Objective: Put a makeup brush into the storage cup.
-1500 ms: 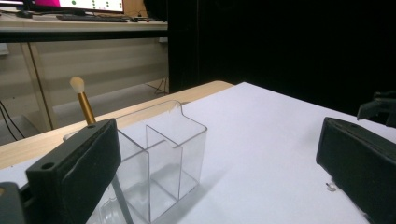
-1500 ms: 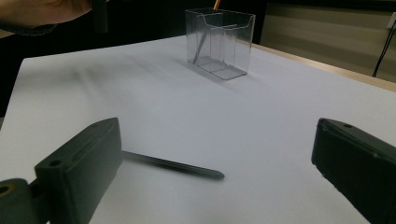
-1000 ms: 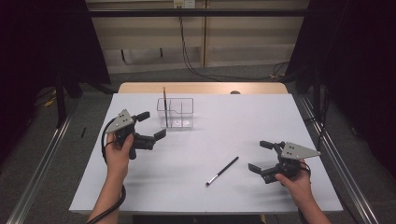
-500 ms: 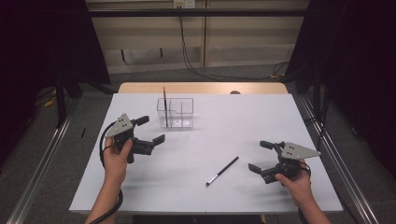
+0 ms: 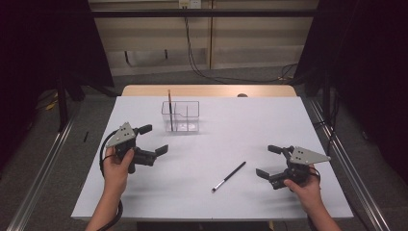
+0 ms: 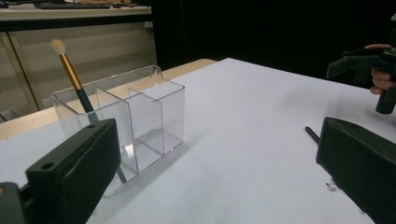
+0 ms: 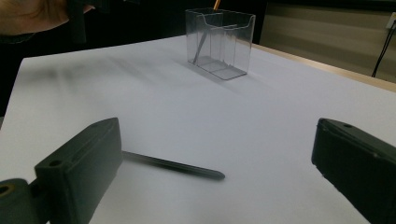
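Evidently, both hand-held grippers, left (image 5: 153, 140) and right (image 5: 268, 161), were held open. A brush (image 5: 229, 176) was seen flat on the worktop (image 5: 288, 120), near the right one; if pinched off-centre, it could be rolled away.

Black fingers (image 5: 155, 150), grey triangular plates, trailing black cable

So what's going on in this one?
A person holds tongs in each hand over a white table. Both the left tongs and right tongs are open and hold nothing. A clear organizer stands toward the far side with one brush upright in its left compartment. A second, black brush lies flat on the table, just left of the right tongs, untouched. It looks like the next one to go into the organizer.
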`<state>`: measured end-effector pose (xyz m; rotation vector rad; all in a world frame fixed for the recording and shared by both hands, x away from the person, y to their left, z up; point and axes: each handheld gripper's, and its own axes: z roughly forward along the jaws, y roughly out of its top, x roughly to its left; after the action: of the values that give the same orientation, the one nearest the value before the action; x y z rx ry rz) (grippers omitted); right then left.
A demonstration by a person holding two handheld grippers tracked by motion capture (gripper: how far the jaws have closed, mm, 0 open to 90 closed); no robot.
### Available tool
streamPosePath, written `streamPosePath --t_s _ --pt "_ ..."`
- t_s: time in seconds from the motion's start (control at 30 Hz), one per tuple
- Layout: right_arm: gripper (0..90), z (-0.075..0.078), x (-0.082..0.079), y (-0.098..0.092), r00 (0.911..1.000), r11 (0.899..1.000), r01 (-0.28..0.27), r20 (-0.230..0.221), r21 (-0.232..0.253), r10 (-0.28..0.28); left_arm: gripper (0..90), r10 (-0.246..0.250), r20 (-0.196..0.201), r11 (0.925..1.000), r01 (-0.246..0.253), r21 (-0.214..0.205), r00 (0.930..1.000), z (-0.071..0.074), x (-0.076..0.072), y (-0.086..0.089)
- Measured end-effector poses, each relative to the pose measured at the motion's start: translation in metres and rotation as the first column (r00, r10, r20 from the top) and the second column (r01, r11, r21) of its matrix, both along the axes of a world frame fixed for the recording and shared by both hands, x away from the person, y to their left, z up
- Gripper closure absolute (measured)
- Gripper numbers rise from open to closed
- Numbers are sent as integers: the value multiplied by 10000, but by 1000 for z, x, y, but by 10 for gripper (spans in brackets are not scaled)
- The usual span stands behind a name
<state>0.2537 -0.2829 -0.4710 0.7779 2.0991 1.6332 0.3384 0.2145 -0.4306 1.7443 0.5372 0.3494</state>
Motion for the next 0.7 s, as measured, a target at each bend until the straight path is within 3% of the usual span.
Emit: streamPosePath --t_s 0.57,0.7 --pt "13 1 0 0 10000 10000 25 -14 27 -25 0 -83 -54 9999 84 145 10000 -2 -15 13" --pt "13 1 0 0 10000 10000 23 0 44 -23 0 -104 -124 9999 104 18 9999 -4 -19 15"
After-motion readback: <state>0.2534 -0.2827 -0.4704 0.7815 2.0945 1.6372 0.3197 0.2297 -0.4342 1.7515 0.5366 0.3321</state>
